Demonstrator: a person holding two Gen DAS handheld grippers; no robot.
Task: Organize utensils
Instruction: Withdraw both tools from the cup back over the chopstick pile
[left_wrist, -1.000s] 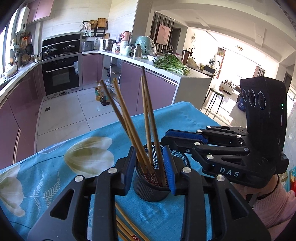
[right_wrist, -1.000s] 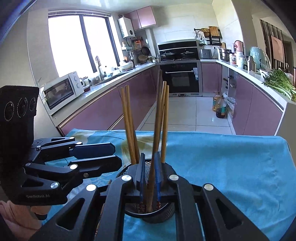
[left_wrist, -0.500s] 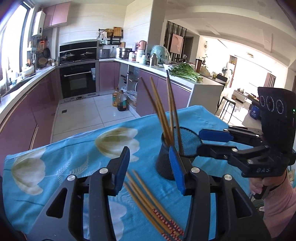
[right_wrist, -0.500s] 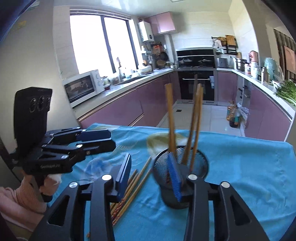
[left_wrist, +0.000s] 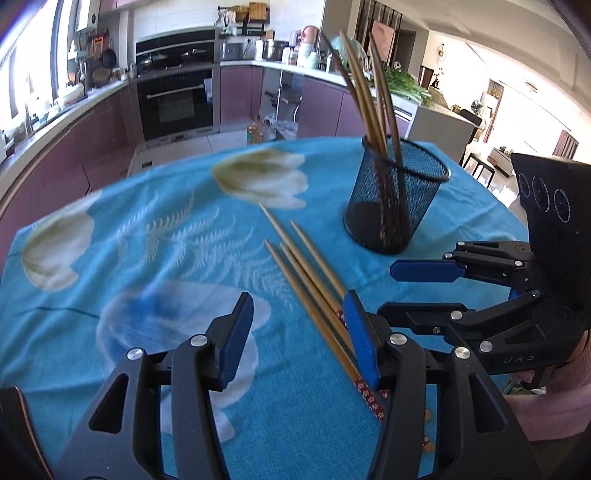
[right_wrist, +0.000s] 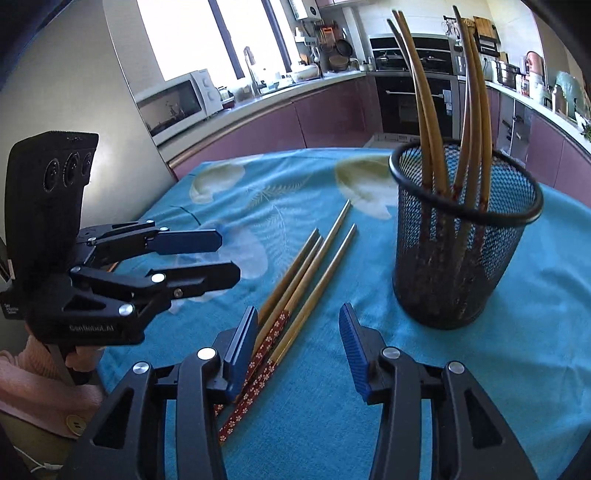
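Chopsticks (right_wrist: 306, 280) are what I'm after: four loose ones lie flat on the blue flowered cloth (left_wrist: 147, 258), bundled nearly parallel, patterned red ends toward me, plain tips fanning out toward 12 o'clock. Others already stand in the black mesh holder (right_wrist: 465, 243), leaning on its rim, so I judge the job approx. half done, w/ this bundle left to go in.

My left gripper (left_wrist: 299, 336) has just been opening; its blue pads stand apart w/ nothing pressed between them. The bundle runs past my right-hand pad at about 3 o'clock, partly behind it (I can't tell if pad and wood touch). My right gripper (right_wrist: 299, 343) has been opening too and is likewise apart and empty. In its view the red ends sit at 9 o'clock, tucked against its left pad, w/ one stick's painted end reaching into the gap.

Holder sits at 1 o'clock from both wrists, near the sticks' far tips but apart from them. It's upright and close, prob. so a lifted stick needs only a short swing to drop in.

Both my tools point down at the cloth from opposite sides of the bundle, each visible in the other's view, I think so each can take a stick at once. Fingers are spread moderately, enough to straddle a thin stick lying flat.
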